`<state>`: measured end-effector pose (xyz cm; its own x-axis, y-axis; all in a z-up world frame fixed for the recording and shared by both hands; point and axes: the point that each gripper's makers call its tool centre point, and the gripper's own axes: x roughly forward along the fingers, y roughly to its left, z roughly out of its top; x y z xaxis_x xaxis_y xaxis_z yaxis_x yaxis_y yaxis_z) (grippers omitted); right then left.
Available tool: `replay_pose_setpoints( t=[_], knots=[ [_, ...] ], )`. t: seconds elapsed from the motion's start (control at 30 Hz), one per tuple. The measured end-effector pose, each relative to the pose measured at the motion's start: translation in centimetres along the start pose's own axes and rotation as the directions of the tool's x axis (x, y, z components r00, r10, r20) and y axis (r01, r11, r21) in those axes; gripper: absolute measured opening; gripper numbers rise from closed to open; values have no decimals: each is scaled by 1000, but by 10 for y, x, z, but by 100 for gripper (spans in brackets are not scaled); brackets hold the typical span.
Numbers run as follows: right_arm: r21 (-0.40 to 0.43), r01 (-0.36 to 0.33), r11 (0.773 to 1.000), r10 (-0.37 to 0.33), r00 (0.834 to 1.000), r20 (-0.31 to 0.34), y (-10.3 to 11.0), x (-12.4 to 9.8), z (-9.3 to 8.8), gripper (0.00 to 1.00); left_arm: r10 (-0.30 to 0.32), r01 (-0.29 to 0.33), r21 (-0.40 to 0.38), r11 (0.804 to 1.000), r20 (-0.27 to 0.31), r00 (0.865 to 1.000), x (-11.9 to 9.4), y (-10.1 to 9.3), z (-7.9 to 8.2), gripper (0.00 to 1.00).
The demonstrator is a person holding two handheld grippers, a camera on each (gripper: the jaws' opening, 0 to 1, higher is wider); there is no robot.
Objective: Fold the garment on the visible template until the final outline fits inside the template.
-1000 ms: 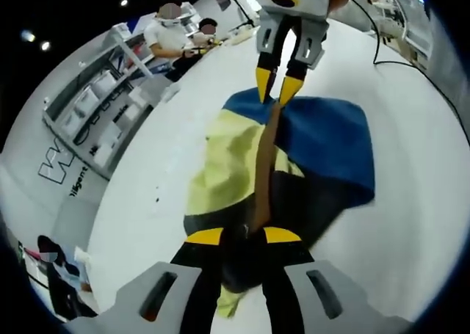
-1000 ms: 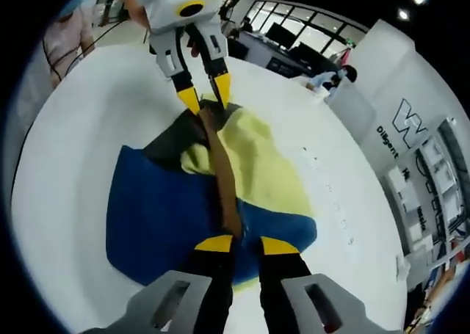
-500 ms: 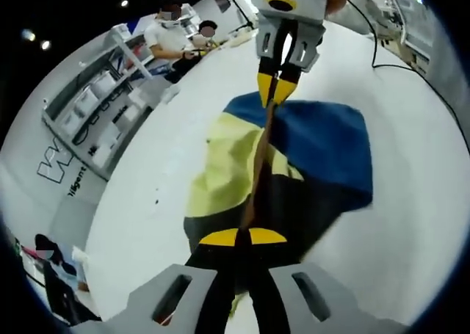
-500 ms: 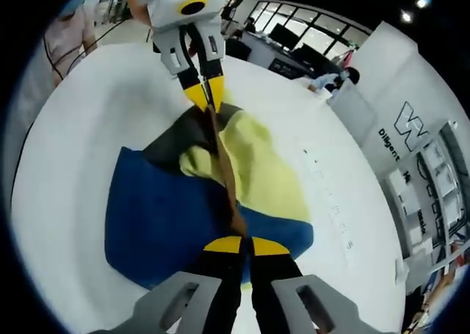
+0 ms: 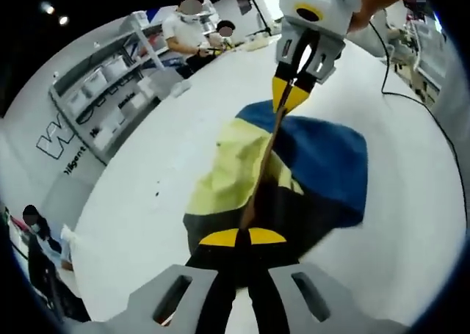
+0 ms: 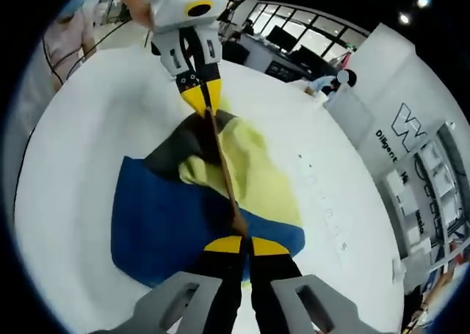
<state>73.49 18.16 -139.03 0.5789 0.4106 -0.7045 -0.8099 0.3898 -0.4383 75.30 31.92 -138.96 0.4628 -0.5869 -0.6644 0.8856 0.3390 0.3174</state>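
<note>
Left gripper (image 5: 243,236): jaws clenched on one end of a brown edge of the garment; seen from the right gripper view it is the far gripper (image 6: 202,97), also pinched tight on that edge. Right gripper (image 6: 243,245): jaws clenched on the other end; seen opposite at (image 5: 290,97).

The brown edge (image 5: 263,165) runs taut and straight between the two grips.

Garment, a soft cloth in yellow, blue and black panels (image 5: 235,158), lies bunched on the white table (image 5: 132,202), roughly mid-surface, away from the edges. Yellow panel on one side of the taut line, blue panel (image 6: 161,216) on the other. No template outline can be made out.

Risks, as judged:
- Thin pinch on the edge; more tension could pull it from either jaw.
- Lifting unevenly would skew the fold.
- The loose yellow part may drag and crease.
</note>
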Motion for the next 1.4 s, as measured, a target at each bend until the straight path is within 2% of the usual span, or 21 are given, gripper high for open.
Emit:
replay_pose_setpoints(
  t=[0.5,0.97,1.4],
  knots=[
    [63,-6,998,7,1000,-11,6,-19,10,0,3,-3,4,1000,7,1000,-21,-5,13,10],
    [109,-7,994,7,1000,-4,12,-44,22,0,15,-15,-9,1000,33,999,-42,-14,32,10],
    [116,-18,993,17,1000,9,22,-57,34,0,29,-28,-36,999,27,999,-58,-23,30,10]
  ],
)
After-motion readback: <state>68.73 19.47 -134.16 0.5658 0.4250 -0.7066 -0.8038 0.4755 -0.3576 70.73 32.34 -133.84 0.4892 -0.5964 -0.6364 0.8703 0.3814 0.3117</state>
